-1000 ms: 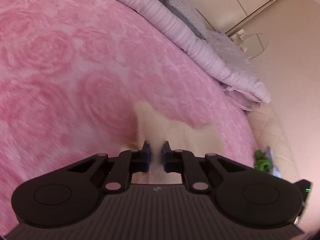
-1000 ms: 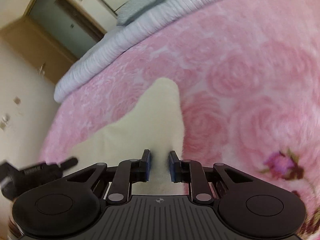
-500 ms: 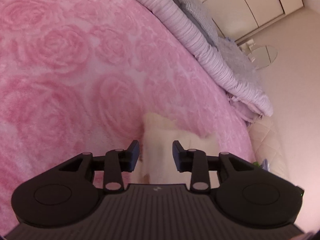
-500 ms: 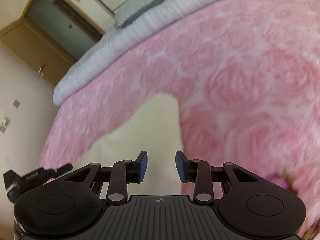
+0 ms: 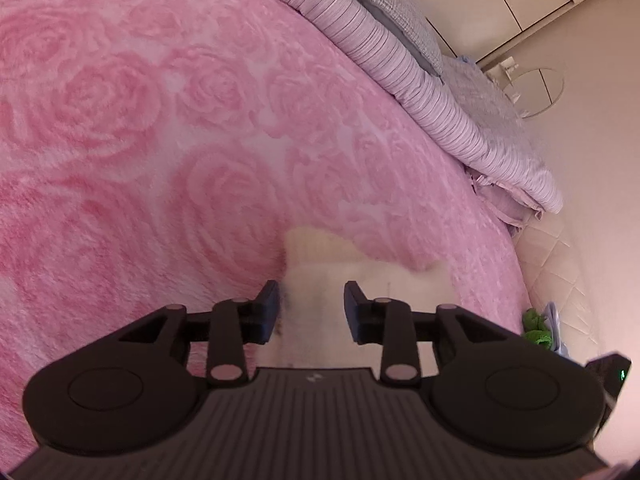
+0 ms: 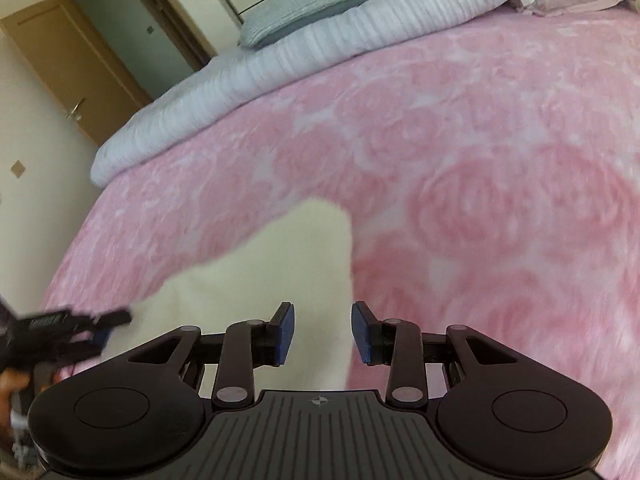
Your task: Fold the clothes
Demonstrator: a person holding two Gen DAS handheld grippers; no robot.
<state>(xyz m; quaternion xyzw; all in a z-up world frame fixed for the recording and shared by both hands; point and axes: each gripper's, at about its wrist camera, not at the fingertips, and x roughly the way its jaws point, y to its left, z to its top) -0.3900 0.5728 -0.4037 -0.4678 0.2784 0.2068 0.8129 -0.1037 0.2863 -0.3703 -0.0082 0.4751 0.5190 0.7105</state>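
Lying flat on the pink rose-patterned blanket (image 5: 200, 140) of the bed, the cream garment (image 6: 280, 272) is stretching from between both tools toward twelve o'clock. The left tongs (image 5: 311, 310) are hanging over it with their jaws spread apart, gripping nothing, the cloth's left edge just beside the left pad. The right tongs (image 6: 323, 332) are also standing apart and empty above the garment's right edge. At eight o'clock in the right view the left tool is showing, blurred. A striped duvet (image 5: 420, 92) and grey pillow (image 6: 304, 4) are resting along the bed's far edge.
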